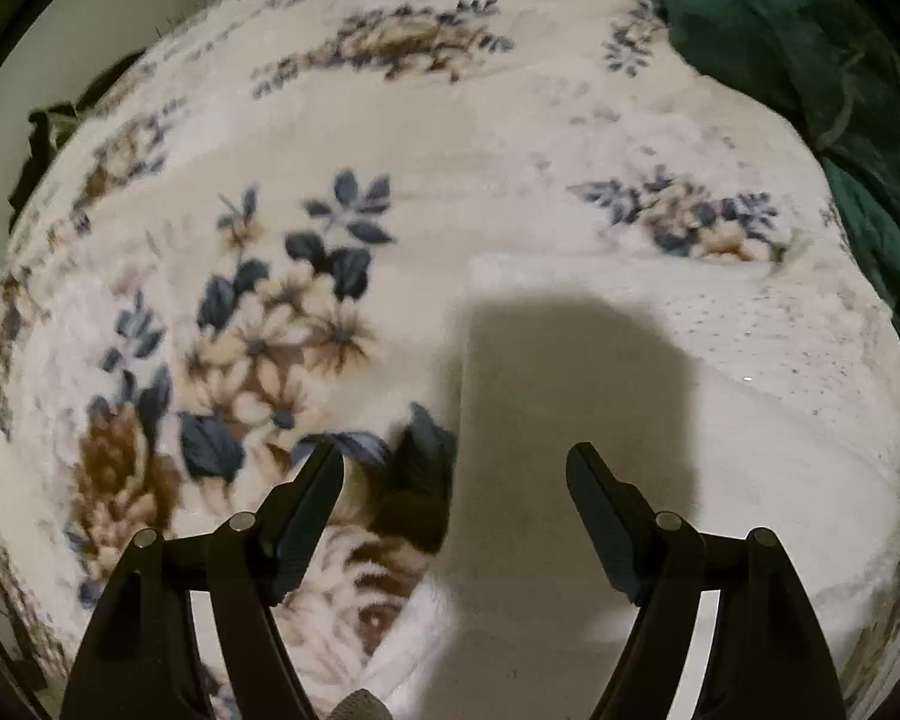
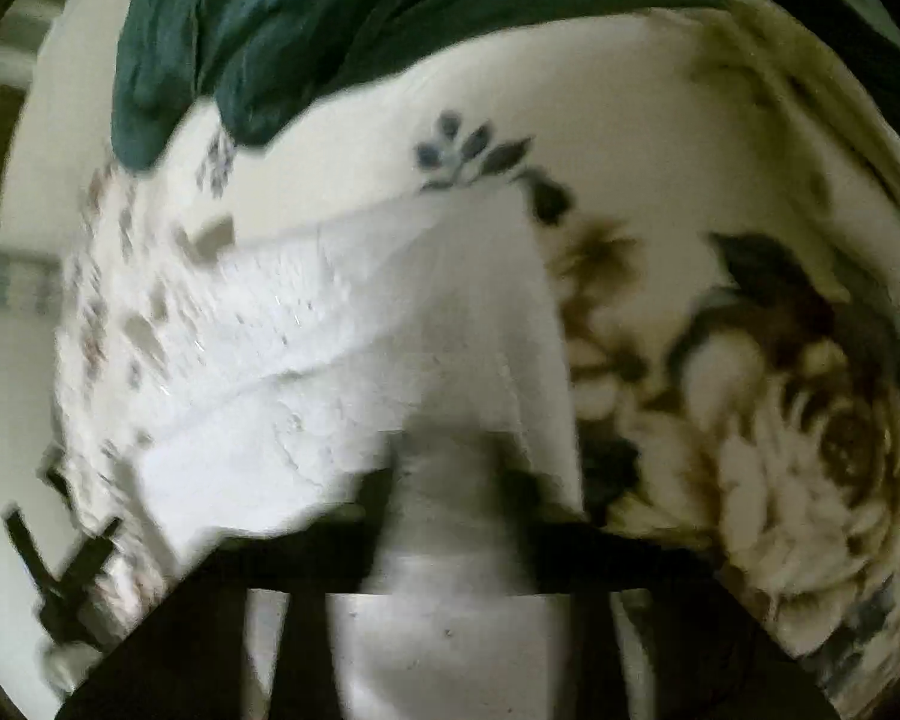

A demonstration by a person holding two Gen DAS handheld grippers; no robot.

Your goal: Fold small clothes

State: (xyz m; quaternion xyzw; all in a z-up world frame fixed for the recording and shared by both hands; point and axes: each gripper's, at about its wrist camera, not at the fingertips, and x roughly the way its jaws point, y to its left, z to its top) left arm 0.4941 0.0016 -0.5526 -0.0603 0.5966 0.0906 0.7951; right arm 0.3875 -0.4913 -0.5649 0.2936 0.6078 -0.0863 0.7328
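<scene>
Looking down the left gripper [image 1: 455, 459] we see its jaws wide apart with nothing between them, hovering over the white garment [image 1: 660, 420] that lies flat on the floral blanket [image 1: 270, 312]. In the blurred right view, the right gripper [image 2: 444, 480] has its jaws narrow, pinching a fold of that white garment [image 2: 306, 360]. We note a dark green cloth [image 2: 330, 30] bunched at the blanket's far edge.

A bed is covered by a fluffy cream blanket [image 1: 450, 138] with blue and brown flowers; a dark green cover [image 1: 810, 60] is bunched at one side; a pale wall [image 1: 90, 30] stands behind.
</scene>
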